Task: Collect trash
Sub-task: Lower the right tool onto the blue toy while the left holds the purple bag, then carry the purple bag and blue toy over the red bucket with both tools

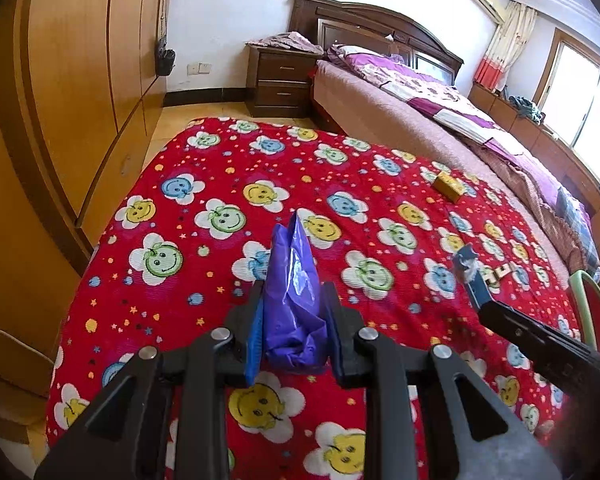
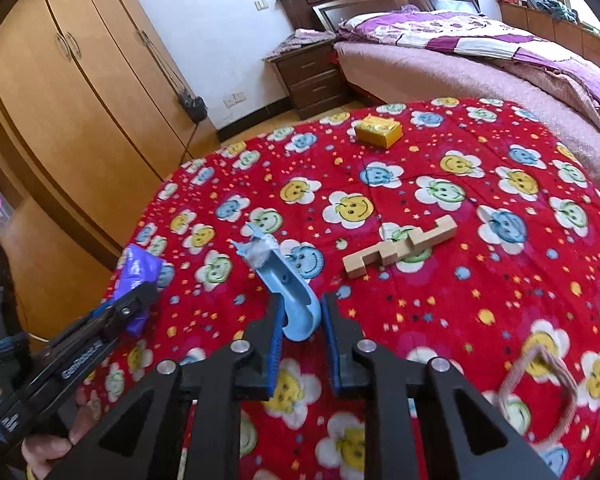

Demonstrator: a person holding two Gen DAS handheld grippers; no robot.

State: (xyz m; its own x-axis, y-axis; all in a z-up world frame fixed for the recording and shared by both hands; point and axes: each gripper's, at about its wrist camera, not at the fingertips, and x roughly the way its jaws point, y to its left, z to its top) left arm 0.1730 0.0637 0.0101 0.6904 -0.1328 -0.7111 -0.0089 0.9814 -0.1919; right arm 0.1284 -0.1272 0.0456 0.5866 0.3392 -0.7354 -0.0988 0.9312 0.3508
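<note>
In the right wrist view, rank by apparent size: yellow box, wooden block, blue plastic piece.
1. blue plastic piece, though it is nearest the camera
2. wooden block
3. yellow box, farthest away, so true size unsure

The left wrist camera sits behind the left gripper (image 1: 294, 320) and looks forward and down over the red smiley-flower cloth (image 1: 204, 304), close to it, toward the bed (image 1: 380, 108) and the nightstand (image 1: 284, 80). The right wrist camera looks the same way from behind the right gripper (image 2: 300, 320). Both views share the cloth, the yellow box (image 1: 449, 186) (image 2: 378, 131), the wardrobe (image 1: 80, 80) (image 2: 80, 100), and each shows the other gripper
</note>
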